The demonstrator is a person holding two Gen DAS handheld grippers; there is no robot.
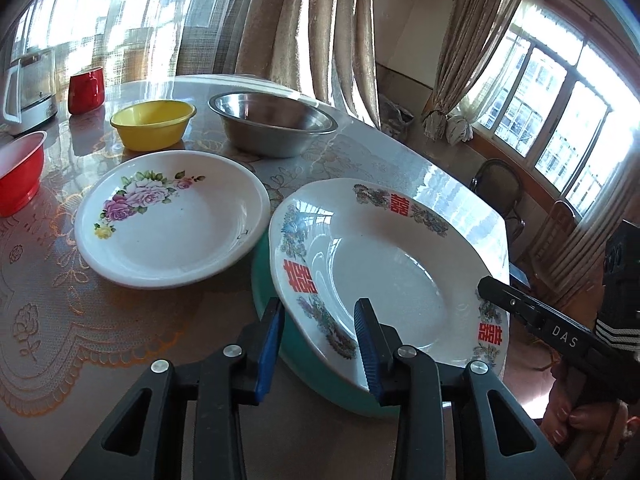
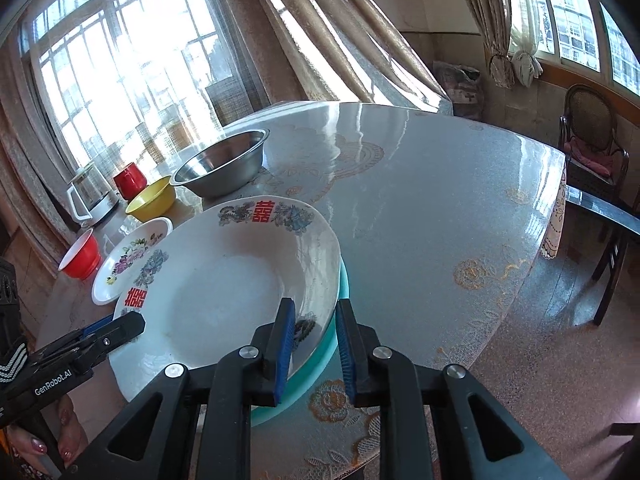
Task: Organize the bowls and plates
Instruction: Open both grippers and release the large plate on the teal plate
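A big white plate with red characters (image 1: 384, 264) (image 2: 224, 280) lies on a teal plate (image 1: 296, 352) (image 2: 316, 364) near the table's front edge. My left gripper (image 1: 320, 340) is open, its fingers either side of the big plate's left rim. My right gripper (image 2: 316, 344) is open, its fingers either side of the plates' right rims. A floral white plate (image 1: 172, 216) (image 2: 128, 260) lies to the left. Behind stand a yellow bowl (image 1: 154, 124) (image 2: 150, 200), a steel bowl (image 1: 272, 122) (image 2: 222, 162) and a red bowl (image 1: 18, 172) (image 2: 80, 258).
A red cup (image 1: 86, 90) (image 2: 130, 180) and a glass kettle (image 1: 30, 90) (image 2: 90, 196) stand at the far left. The table (image 2: 440, 220) has a glossy cover; its right edge drops to the floor, with chairs (image 2: 592, 140) beyond.
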